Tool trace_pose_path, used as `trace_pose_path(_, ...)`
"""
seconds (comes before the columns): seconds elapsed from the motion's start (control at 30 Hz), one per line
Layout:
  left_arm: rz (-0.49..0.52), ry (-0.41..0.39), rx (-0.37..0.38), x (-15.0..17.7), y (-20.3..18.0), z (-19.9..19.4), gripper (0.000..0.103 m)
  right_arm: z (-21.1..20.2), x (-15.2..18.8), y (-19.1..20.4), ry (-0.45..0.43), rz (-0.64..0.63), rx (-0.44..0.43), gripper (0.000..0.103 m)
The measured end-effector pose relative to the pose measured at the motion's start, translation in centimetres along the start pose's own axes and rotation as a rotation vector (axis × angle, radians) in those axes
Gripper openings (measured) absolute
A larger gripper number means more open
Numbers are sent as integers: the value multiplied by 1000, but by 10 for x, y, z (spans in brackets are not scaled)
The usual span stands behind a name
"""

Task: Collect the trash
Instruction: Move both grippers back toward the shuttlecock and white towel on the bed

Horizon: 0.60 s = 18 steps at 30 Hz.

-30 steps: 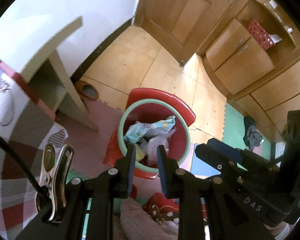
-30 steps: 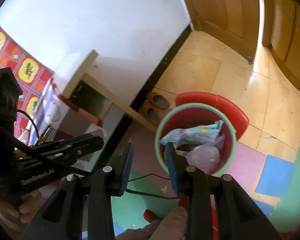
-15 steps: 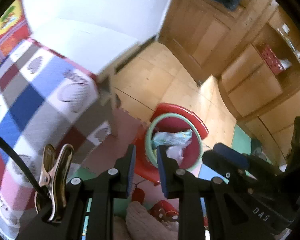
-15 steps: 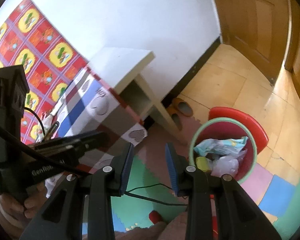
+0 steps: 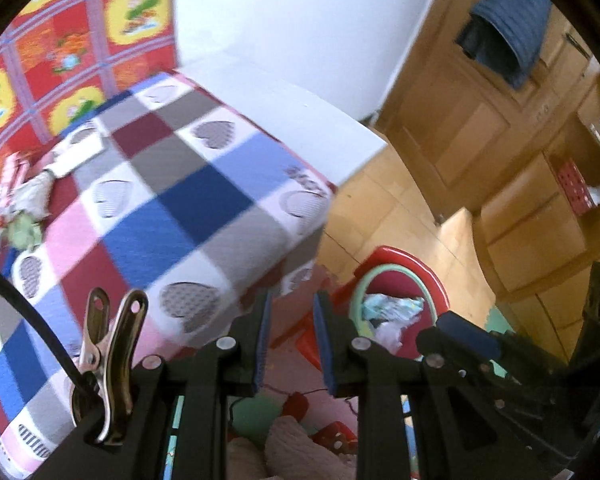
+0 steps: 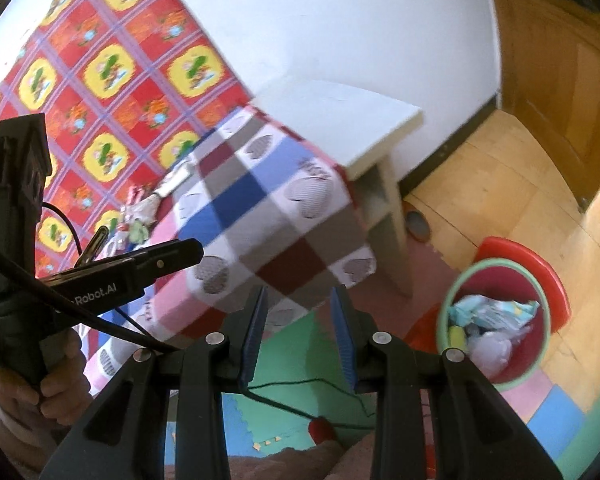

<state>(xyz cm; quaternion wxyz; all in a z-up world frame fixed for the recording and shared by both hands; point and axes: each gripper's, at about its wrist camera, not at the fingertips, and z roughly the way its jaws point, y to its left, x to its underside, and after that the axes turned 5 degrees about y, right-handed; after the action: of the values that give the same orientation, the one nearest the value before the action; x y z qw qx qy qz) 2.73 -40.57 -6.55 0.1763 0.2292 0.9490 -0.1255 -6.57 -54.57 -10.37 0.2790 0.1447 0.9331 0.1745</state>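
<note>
From the left wrist, the left gripper [image 5: 291, 338] is hanging in the air with its blue-padded fingers [image 5: 261, 344] standing apart, a clear gap between them and nothing in it. They are touching nothing. Beyond them the checked cloth [image 5: 172, 208] is spreading over the table, with a small heap of scraps [image 5: 24, 216] lying at its far left edge (too blurred to say what they are). Down to the right, the bin [image 5: 392, 316] is sitting on the floor, holding crumpled wrappers and a plastic bag, with a red stool [image 5: 410, 258] just behind it. The right gripper [image 5: 460, 338] is showing at the lower right.

From the right wrist, the right gripper [image 6: 298, 334] is likewise gaping, its fingers [image 6: 254, 332] parted and empty, hovering over the green floor mat [image 6: 300, 344]. The cloth [image 6: 276, 216] is draping off the table ahead; the scraps [image 6: 136, 220] are lying near the patterned wall. The bin [image 6: 496, 320] is standing well to the right, partly full. A hand [image 6: 56, 384] is gripping the left gripper [image 6: 160, 258] at the left.
</note>
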Motion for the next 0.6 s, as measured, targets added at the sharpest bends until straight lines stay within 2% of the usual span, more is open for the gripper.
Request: trace_pose_path(0.6,-195,-83,-100,31,132,-68,22,38,-3,134,39,-206,-86,34)
